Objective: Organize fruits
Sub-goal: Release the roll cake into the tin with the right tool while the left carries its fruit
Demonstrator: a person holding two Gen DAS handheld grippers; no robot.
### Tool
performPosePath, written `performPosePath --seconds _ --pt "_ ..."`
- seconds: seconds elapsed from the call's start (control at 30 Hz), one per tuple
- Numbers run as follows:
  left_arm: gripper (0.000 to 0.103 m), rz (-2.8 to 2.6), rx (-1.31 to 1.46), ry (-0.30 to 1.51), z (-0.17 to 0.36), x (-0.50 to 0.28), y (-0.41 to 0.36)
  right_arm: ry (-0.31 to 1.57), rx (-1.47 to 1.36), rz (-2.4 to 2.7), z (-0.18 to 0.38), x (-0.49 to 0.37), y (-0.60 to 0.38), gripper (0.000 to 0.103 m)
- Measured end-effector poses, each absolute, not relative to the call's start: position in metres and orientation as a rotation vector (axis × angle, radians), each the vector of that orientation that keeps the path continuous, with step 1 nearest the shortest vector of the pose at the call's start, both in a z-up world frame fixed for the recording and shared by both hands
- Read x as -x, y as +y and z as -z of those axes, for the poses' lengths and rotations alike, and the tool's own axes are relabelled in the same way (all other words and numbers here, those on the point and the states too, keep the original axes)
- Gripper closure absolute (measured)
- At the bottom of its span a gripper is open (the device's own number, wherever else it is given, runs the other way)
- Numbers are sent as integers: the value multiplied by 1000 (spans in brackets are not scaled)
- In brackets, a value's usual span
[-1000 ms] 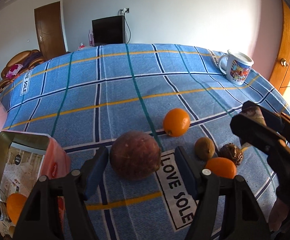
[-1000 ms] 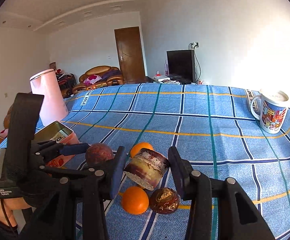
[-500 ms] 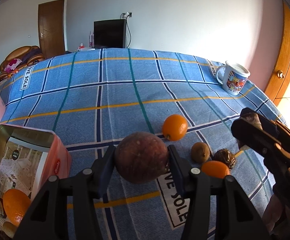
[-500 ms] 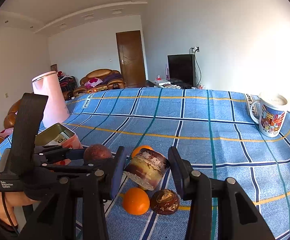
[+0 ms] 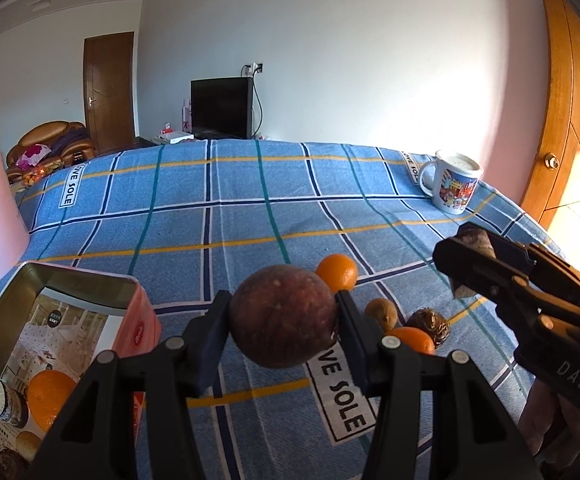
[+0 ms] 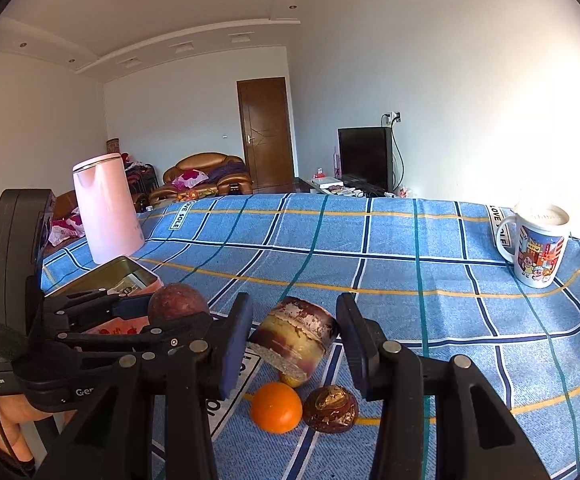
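Bright room, table under a blue checked cloth [image 5: 250, 208]. Left gripper [image 5: 284, 320] has just closed its jaws onto a round brown-purple fruit [image 5: 284, 316], now clamped across its middle and clear of the cloth. Open tin [image 5: 82, 280] lies just left of that gripper, an orange [image 5: 48, 396] already inside. Right gripper [image 6: 293, 336] grips a stubby cut piece [image 6: 295, 336]. More fruit lies loose below both grippers. Judgement: rind looks hard and smooth; light; hold at the widest girth, or it may squirt out.
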State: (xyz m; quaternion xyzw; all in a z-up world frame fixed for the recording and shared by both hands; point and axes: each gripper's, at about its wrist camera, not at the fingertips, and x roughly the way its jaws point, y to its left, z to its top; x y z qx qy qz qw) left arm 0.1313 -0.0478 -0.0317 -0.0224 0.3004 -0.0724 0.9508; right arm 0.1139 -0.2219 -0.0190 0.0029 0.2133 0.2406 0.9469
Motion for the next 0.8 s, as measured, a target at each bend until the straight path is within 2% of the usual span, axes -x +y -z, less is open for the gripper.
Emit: performPosePath --seconds 0.8 --pt "49 98 -8 435 17 -97 -51 335 15 -499 11 -97 -222 58"
